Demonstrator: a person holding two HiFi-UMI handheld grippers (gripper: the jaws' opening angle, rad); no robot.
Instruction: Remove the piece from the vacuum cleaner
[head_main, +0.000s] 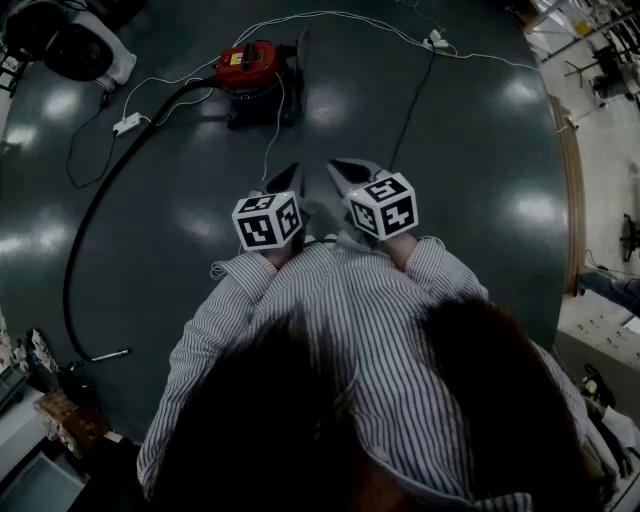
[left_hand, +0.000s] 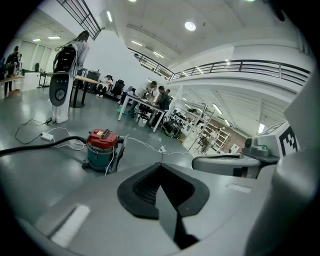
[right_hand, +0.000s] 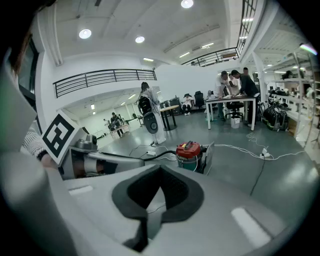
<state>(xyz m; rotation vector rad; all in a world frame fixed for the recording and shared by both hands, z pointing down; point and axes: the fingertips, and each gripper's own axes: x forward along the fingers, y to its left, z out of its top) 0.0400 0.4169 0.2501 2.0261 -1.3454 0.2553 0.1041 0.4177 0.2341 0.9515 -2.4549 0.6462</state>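
A vacuum cleaner (head_main: 250, 66) with a red lid and teal drum stands on the dark floor ahead of me, a couple of steps away. Its black hose (head_main: 85, 230) curves left and back to a metal tube end (head_main: 108, 354) lying on the floor. The same vacuum cleaner (left_hand: 102, 148) shows in the left gripper view and again (right_hand: 190, 153) in the right gripper view. My left gripper (head_main: 292, 180) and right gripper (head_main: 346, 172) are held side by side in front of my chest, both pointing at it. Both are shut and empty.
A white cable (head_main: 330, 15) and a black cable (head_main: 410, 100) run across the floor to a power strip (head_main: 436, 41). Another strip (head_main: 128, 124) lies left. A white standing appliance (head_main: 85, 45) is far left. People sit at tables (right_hand: 235, 100) behind the vacuum. Clutter (head_main: 40, 400) sits near left.
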